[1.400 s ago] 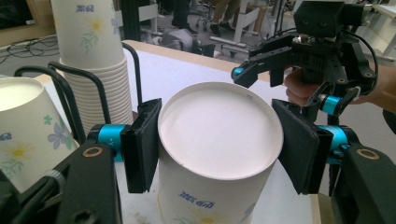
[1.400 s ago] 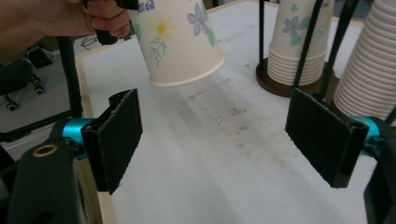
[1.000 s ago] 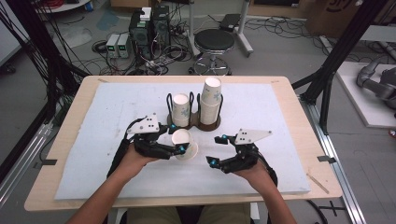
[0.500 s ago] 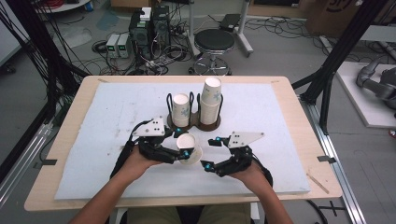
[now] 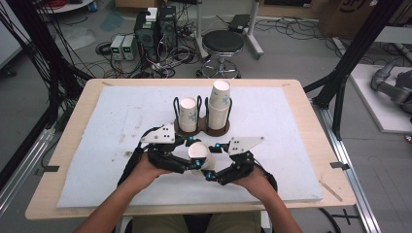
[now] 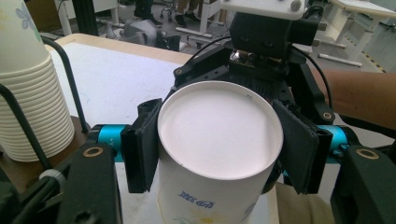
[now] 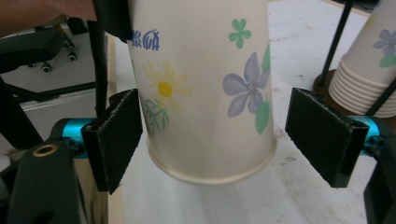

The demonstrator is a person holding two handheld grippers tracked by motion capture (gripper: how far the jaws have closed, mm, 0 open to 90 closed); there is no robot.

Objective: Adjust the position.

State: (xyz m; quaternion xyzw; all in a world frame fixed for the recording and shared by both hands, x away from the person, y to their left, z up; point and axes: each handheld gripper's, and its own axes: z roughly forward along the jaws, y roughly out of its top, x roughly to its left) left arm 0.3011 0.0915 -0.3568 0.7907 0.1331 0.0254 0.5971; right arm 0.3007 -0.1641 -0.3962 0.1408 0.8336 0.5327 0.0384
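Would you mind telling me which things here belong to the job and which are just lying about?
Job: paper cup; left gripper shut on it; right gripper open around it; cup stacks; holder.
Lying about: stool; computer towers; floor cables.

Cup (image 5: 199,154) now between both hand-held grippers

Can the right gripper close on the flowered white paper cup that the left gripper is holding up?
Probably yes. The flowered white paper cup hangs between the open right gripper, with a gap at each of its pads and nothing between. The left gripper clamps the cup's other end, clear of them.
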